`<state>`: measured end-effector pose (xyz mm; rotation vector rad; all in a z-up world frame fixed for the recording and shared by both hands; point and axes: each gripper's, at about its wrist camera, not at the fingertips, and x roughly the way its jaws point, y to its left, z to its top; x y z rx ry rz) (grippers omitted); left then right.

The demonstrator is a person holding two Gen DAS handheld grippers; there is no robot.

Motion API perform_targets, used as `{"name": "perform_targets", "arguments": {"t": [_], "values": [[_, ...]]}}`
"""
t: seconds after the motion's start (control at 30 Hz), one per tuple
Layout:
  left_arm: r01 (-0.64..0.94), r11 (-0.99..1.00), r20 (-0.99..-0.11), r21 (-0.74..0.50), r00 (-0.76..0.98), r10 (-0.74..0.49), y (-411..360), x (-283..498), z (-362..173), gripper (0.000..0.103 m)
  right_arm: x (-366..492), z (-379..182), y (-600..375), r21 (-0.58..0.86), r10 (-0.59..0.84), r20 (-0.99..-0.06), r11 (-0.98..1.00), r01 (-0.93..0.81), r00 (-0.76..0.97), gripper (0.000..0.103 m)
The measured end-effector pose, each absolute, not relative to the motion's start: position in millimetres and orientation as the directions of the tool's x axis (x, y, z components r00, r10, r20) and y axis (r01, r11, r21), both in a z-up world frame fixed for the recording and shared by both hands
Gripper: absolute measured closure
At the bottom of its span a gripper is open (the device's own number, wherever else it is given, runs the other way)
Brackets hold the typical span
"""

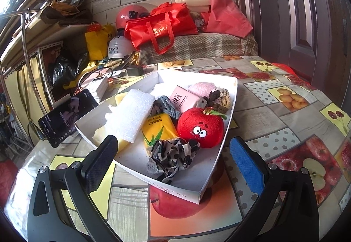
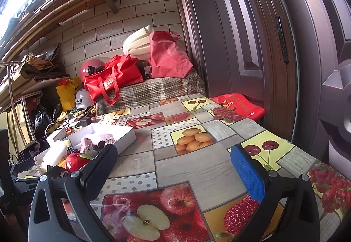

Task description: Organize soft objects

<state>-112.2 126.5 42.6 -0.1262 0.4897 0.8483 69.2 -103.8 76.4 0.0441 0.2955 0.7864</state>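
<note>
A white cardboard box point(image 1: 210, 178) on the table holds soft things: a red plush apple point(image 1: 200, 127), a black-and-white camouflage cloth point(image 1: 173, 156), a yellow tissue pack point(image 1: 159, 128), a white foam block point(image 1: 131, 114), a pink tissue pack point(image 1: 184, 98), a grey knit piece point(image 1: 166, 106) and brown and cream fabric bits point(image 1: 219, 97). My left gripper point(image 1: 173, 161) is open and empty, its jaws either side of the box's near corner. My right gripper point(image 2: 175, 167) is open and empty over bare tablecloth, right of the box point(image 2: 125, 134) and the plush apple point(image 2: 75, 162).
A phone point(image 1: 65, 118) leans at the box's left, with a white power bank point(image 1: 99, 86) and a charger point(image 1: 135, 71) behind. The fruit-print tablecloth point(image 2: 193, 165) stretches right to a door point(image 2: 252, 44). Red bags point(image 1: 162, 25) lie on a bench beyond.
</note>
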Motion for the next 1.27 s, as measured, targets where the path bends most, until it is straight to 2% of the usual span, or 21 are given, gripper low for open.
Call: {"name": "perform_targets", "arguments": {"t": [1.27], "values": [[-0.727, 0.683, -0.46, 0.069, 0.585, 0.668, 118, -107, 44, 0.0, 63, 71, -104, 0.153, 0.7, -0.262, 0.71, -0.688, 0.664, 0.0]]}}
